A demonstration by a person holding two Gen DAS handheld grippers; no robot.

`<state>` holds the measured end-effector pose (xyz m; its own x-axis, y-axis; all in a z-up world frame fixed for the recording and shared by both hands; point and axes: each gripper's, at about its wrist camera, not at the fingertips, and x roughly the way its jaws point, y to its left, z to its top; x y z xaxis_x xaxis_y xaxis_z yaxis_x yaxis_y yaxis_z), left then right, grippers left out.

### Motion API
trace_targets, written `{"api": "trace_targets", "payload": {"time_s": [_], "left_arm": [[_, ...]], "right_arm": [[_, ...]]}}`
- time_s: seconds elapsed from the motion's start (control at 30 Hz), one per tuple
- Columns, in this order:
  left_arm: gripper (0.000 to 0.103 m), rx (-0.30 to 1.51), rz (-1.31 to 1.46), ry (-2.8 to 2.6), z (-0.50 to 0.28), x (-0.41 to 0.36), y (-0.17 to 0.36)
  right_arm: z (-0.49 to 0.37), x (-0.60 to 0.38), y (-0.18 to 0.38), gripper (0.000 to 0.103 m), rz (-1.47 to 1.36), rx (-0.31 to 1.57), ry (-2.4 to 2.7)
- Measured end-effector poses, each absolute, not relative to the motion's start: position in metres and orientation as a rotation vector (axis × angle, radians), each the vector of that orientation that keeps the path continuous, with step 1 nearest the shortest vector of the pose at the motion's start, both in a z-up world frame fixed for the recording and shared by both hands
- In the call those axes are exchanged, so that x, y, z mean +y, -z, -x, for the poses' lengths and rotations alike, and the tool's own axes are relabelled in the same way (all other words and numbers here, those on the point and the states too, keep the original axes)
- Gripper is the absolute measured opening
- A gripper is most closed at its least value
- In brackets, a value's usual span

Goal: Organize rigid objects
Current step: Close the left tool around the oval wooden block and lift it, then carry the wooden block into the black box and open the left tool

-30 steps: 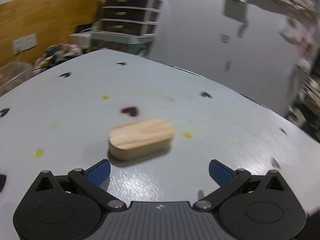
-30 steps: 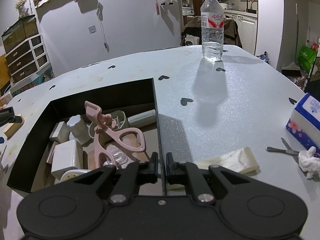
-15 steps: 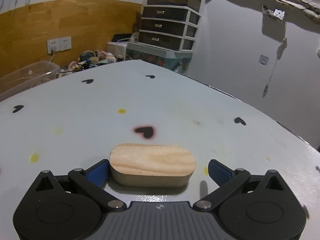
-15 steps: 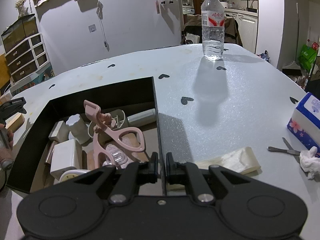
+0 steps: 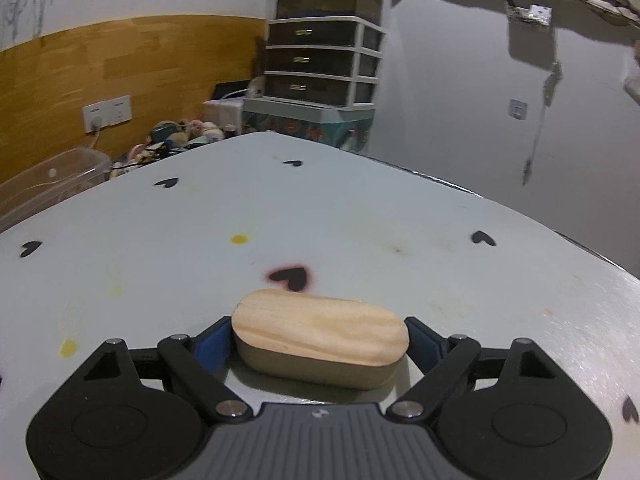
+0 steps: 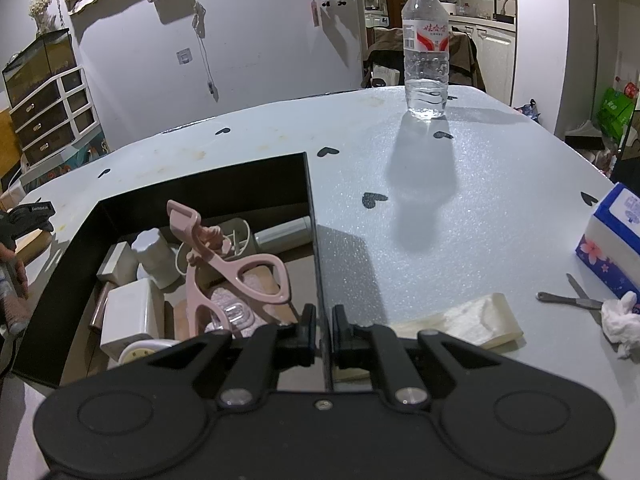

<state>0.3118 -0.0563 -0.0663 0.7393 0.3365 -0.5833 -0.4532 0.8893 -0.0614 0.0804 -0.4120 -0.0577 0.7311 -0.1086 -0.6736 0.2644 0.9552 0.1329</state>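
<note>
An oval wooden block (image 5: 320,338) lies on the pale table. My left gripper (image 5: 318,340) is shut on it, one blue pad against each rounded end. In the right wrist view the left gripper (image 6: 30,216) and the block (image 6: 34,242) show at the far left beside the black box. My right gripper (image 6: 320,330) is shut on the black box's right wall (image 6: 316,264). The box holds a pink eyelash curler (image 6: 236,268), a white jar (image 6: 154,254), a white case (image 6: 128,314) and other small items.
A water bottle (image 6: 426,52) stands at the far side of the table. A tissue pack (image 6: 614,236), metal tweezers (image 6: 572,300), a crumpled tissue (image 6: 622,320) and a folded cream strip (image 6: 460,322) lie to the right. A drawer unit (image 5: 320,64) stands beyond the table.
My left gripper moved forward around the wooden block and closed its pads onto the block's ends. My right gripper has stayed shut on the box wall.
</note>
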Motion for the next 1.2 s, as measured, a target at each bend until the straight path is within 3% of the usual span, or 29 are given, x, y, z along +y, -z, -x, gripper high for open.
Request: {"api": "trace_targets", "payload": {"time_s": [0.37,0.73,1.2], "left_arm": [[0.088,0.579,0.142,-0.192,-0.285,-0.055,0.063],[0.088,0.536,0.134,0.292,-0.235,-0.077,0.008],[0.088,0.585,-0.248,0.954,-0.179,-0.153,-0.017]], "right_arm": [[-0.081,-0.412,0.057,0.009,-0.226,0.724,0.207],[-0.082,-0.409,0.060,0.008,-0.222,0.728,0.212],[-0.083,-0.409,0.058,0.008,-0.227,0.725,0.211]]}}
